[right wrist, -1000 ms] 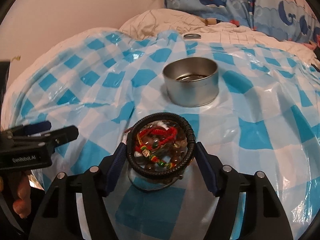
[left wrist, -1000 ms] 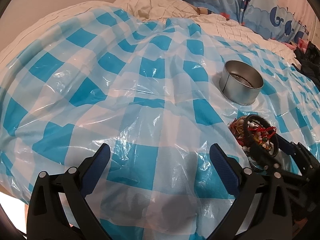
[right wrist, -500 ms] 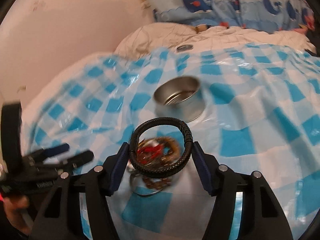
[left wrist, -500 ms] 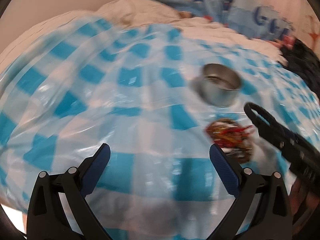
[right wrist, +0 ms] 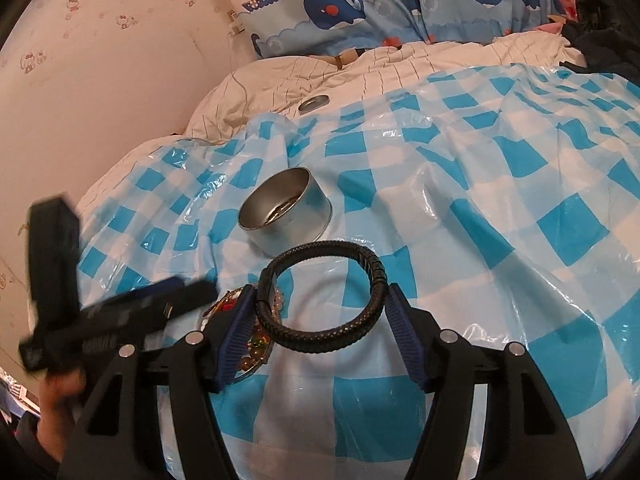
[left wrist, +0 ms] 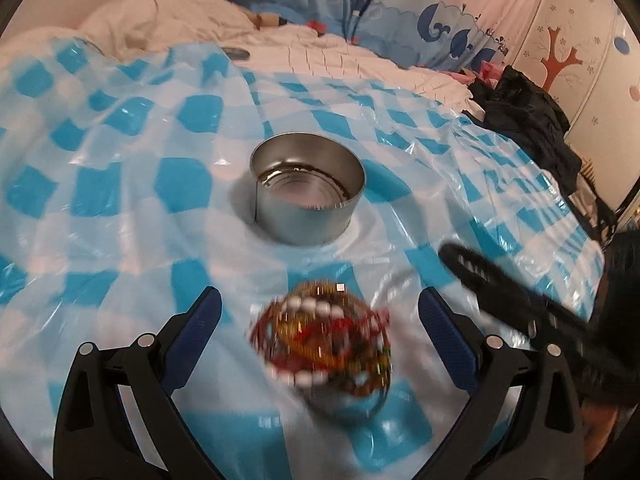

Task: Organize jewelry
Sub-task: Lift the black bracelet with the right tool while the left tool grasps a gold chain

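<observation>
Right now your right gripper [right wrist: 320, 312] pinches the black braided bracelet [right wrist: 322, 292] across its width, lifted clear so it can travel to the empty metal tin [right wrist: 286, 210] at eleven o'clock. Your left gripper [left wrist: 320, 328] stands spread wide, holding nothing, framing the blurred jewelry-filled container [left wrist: 324, 344].

Bed [right wrist: 400, 64], checkered sheet [right wrist: 500, 184], tins [left wrist: 308, 196]

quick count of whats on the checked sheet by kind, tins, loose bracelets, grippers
Tins: 2, the empty tin and the jewelry-filled tin
Loose bracelets: 1, the black braided bracelet in the right gripper
Grippers: 2, counting the left gripper
Total: 5
</observation>
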A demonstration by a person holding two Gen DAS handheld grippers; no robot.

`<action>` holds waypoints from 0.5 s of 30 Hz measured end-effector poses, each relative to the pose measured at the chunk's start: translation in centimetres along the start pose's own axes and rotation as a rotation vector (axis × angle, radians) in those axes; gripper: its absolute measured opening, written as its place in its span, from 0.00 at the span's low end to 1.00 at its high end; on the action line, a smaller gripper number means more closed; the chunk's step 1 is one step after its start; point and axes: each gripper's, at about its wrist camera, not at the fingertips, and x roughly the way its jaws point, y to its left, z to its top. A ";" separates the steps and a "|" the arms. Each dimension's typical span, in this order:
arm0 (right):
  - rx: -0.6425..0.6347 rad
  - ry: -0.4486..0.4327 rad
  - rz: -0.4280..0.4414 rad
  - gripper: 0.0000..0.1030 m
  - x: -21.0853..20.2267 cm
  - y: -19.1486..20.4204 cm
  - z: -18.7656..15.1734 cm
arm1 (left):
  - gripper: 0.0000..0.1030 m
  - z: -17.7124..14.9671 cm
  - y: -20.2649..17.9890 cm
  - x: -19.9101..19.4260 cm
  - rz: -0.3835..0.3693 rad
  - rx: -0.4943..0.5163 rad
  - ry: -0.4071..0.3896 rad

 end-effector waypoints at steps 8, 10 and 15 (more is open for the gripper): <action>0.034 0.030 0.011 0.63 1.0 -0.5 0.0 | 0.76 3.1 1.0 4.7 -0.086 0.042 0.169; 0.036 0.029 0.010 0.63 1.0 -0.6 0.0 | 0.65 2.9 0.9 5.5 -0.088 0.069 0.211; 0.043 0.029 0.013 0.63 1.0 -0.6 0.0 | 0.26 1.3 0.5 6.5 -0.105 0.106 0.262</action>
